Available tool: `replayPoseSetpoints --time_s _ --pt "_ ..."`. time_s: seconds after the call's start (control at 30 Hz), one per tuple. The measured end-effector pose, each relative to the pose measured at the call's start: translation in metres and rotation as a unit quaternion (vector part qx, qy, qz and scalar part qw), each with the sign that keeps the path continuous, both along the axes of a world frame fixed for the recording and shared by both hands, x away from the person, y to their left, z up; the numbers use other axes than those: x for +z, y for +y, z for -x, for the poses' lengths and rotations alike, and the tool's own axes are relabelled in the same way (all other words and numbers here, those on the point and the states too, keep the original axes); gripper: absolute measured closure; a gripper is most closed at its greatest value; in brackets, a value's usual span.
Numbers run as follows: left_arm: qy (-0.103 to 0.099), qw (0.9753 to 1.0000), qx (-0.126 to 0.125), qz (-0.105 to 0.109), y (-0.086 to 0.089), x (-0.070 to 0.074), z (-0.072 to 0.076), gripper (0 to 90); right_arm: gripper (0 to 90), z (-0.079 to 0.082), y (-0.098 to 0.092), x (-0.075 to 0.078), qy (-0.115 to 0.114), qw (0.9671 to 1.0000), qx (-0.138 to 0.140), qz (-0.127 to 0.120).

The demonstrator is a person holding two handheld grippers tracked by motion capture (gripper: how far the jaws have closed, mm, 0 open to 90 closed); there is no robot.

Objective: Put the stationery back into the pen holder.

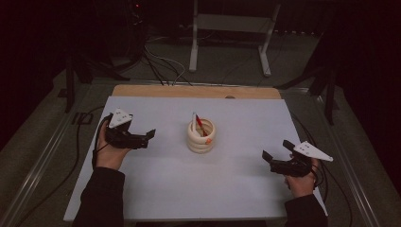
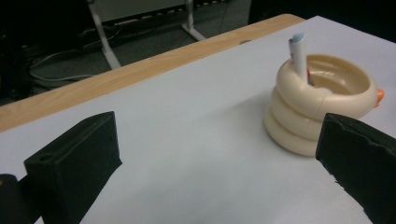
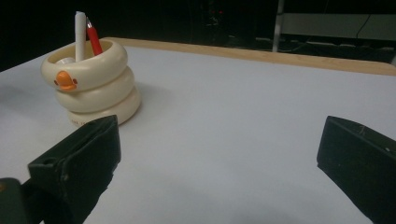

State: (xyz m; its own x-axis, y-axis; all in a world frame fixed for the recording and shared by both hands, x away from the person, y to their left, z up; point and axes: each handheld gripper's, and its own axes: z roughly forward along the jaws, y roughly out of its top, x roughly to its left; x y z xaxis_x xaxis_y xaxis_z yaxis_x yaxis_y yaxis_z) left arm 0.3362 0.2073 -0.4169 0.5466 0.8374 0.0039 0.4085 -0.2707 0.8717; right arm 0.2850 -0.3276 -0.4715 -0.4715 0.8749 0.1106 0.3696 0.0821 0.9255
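Across the whole work area lies your pale grey-white table sheet point(image 1: 236, 189), with a strip of light wooden tabletop point(image 1: 196, 91) showing along its far edge. Beyond that edge, on the dark floor, stands a white metal frame point(image 1: 230, 28) with cables beside it, well apart from your hands.

Near the middle of the sheet sits the cream holder made of three stacked rings with an orange duck beak point(image 1: 201, 136), upright. A white pen point(image 3: 80, 36) and a red pen point(image 3: 95, 41) stand inside it, leaning against the rim. Nothing else rests on the sheet, so bare surface surrounds the holder on every side, and each side edge lies just outside your hands.

Your left gripper point(image 1: 149, 137) is held low above the sheet left of the holder, pointing at it, jaws spread wide with nothing between them; in the left gripper view the holder sits just beyond the jaw on that view's right. Your right gripper point(image 1: 276, 150) hovers nearer the front right, aimed back toward the holder, jaws likewise wide apart and holding nothing.
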Motion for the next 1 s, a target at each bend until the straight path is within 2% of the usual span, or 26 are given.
replayPoseSetpoints --time_s 0.27,0.37,0.57,0.8,1.0 --pt "-0.001 0.9997 0.023 0.008 0.017 -0.016 0.012 0.1 0.0 0.0 0.001 0.0 -0.001 1.0 0.003 0.0" --pt "-0.009 0.9994 0.027 0.019 0.022 -0.022 0.016 0.2 0.0 0.0 0.001 0.0 -0.002 1.0 0.005 0.001" --pt "-0.033 0.9984 0.036 0.027 0.029 -0.032 0.026 0.2 0.0 0.001 0.003 0.0 -0.002 1.0 0.008 -0.001" --pt "-0.03 0.9976 0.048 0.04 0.038 -0.046 0.033 0.2 0.0 0.003 0.004 -0.001 -0.004 0.9999 0.011 0.0" --pt "-0.031 0.9975 0.047 0.044 0.04 -0.05 0.038 0.2 0.0 0.005 0.006 -0.001 -0.006 0.9999 0.014 0.002"
